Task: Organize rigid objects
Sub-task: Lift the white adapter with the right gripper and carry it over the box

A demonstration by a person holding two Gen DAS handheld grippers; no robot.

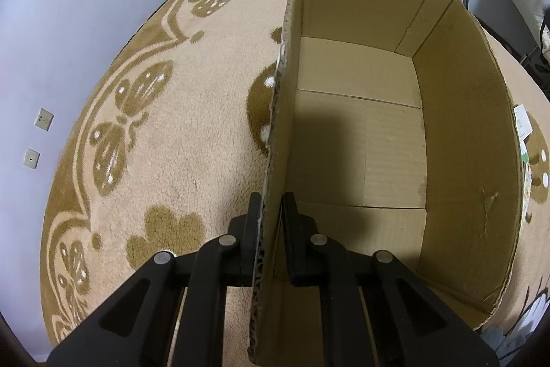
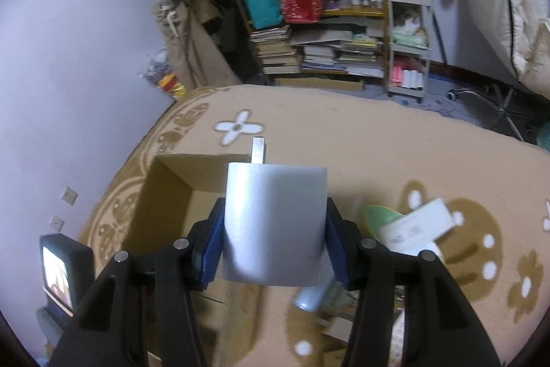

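Left wrist view shows you the biggest things first: the tan rug (image 1: 192,133) with its brown butterfly pattern, and on it the open cardboard box (image 1: 464,160), whose floor looks bare as far as this view reaches. Your left gripper (image 1: 271,212) is clamped on the box's near-left wall, one finger outside and one inside, so you are steadying the box. From the right wrist view, the same box (image 2: 165,195) sits below and to the left of your right gripper (image 2: 275,229), which is closed on a white block (image 2: 275,222), its blue pads (image 2: 210,250) pressed against both sides; a small metal tab sticks up behind the block's top edge, and what it is cannot be told. The block is held in the air, above the box's right side or just beside it; the blur makes that hard to fix. To the right on the rug lies a loose pile: a green plate (image 2: 376,215), a flat white carton (image 2: 417,226) across it, and a pale tube (image 2: 311,296) lower down, partly hidden by the gripper. By my reckoning you are early in the job: nothing shows in the box, one piece is in hand, and the pile is yet to be packed.
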